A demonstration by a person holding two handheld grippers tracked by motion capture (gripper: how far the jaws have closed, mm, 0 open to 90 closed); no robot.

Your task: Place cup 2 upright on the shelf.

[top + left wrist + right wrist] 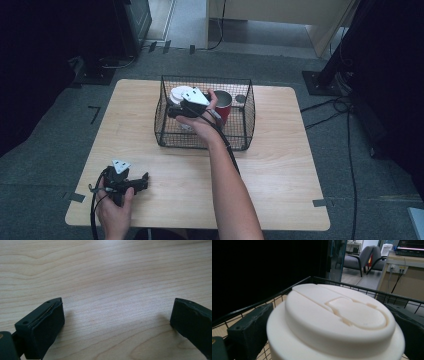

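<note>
A black wire basket (200, 141) stands on the far middle of the wooden table (280, 165). Inside it are a cup with a white lid (178, 94) and, to its right, a red cup (224, 108). My right gripper (176, 106) reaches into the basket from the right. In the right gripper view the white lid (337, 315) sits between the two black pads (252, 327), which press on its sides, with the basket rim (367, 291) behind it. My left gripper (142, 182) rests open on the table's front left, with bare wood between its fingers (42, 325).
A small grey round thing (240, 99) lies at the basket's back right. Black stands and cables (345, 107) ring the table on the floor. Chairs (364, 257) and a desk stand far behind the basket.
</note>
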